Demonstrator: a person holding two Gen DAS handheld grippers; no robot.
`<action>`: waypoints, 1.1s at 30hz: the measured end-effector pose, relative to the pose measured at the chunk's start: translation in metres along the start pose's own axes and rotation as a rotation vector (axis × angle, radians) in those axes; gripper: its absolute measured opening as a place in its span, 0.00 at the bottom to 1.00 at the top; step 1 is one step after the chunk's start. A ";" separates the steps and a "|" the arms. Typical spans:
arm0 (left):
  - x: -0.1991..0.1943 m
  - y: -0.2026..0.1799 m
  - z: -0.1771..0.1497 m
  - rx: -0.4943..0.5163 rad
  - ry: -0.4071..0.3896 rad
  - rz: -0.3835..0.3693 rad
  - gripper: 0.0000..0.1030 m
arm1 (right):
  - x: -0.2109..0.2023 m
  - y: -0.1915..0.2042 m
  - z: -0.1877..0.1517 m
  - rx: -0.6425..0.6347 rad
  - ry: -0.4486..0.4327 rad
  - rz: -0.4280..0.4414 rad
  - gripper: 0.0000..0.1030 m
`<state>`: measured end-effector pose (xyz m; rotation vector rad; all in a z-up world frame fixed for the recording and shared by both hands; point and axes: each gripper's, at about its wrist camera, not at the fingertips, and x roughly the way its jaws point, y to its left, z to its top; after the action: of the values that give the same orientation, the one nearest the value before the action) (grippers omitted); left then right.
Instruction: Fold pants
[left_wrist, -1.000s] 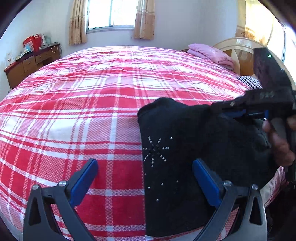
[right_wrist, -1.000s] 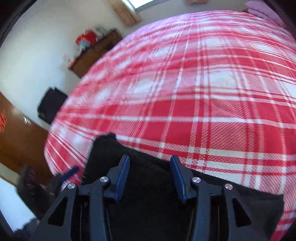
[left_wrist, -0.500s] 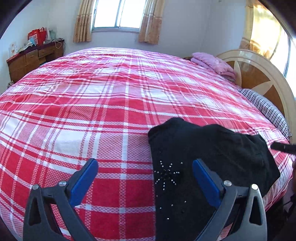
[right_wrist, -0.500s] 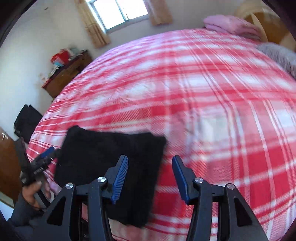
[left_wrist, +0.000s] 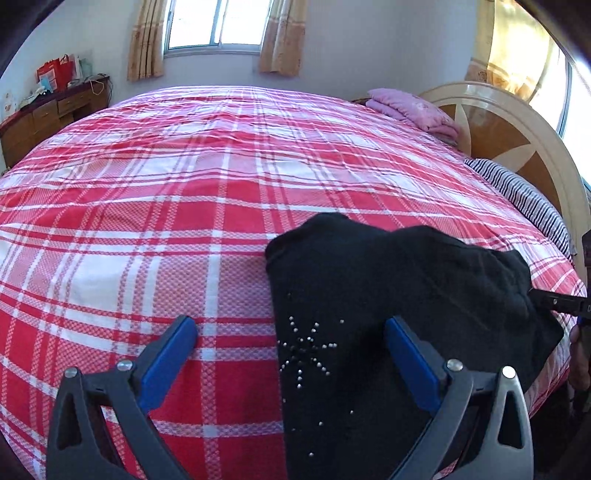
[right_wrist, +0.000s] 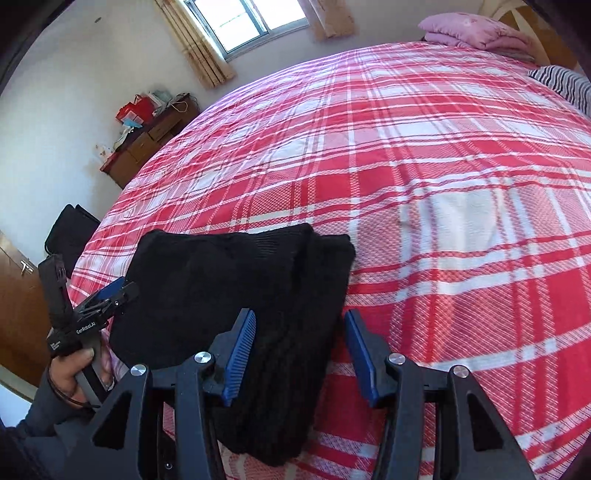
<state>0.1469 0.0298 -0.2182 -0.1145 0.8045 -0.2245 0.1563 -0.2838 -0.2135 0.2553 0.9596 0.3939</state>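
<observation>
Bed (left_wrist: 184, 192) in red plaid cover, folded black pants (left_wrist: 369, 295) near edge, pink blanket (left_wrist: 410, 109) and striped pillow (left_wrist: 517, 192) by headboard (left_wrist: 517, 122)

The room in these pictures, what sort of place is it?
Most likely a home bedroom: a large bed with a red plaid cover, a wooden headboard with folded pink bedding beside it, and a curtained window.

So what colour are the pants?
Black, with a silvery studded star; the pants show best in the left wrist view.

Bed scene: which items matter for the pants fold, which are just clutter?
Job:
black pants
left gripper, open
right gripper, open
plaid bedspread

Lying about:
pink blanket
striped pillow
wooden dresser
red bags
</observation>
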 end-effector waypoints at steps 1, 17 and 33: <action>0.000 0.000 0.000 0.001 -0.001 -0.001 1.00 | 0.003 -0.003 0.001 0.022 0.005 0.015 0.50; 0.007 0.000 0.008 0.038 0.000 -0.080 1.00 | 0.014 0.000 0.000 0.019 -0.034 0.027 0.50; -0.002 0.005 0.007 -0.005 0.026 -0.280 0.20 | 0.000 0.014 -0.001 -0.042 -0.084 0.036 0.25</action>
<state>0.1515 0.0352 -0.2124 -0.2298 0.8135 -0.4895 0.1527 -0.2715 -0.2085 0.2498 0.8648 0.4330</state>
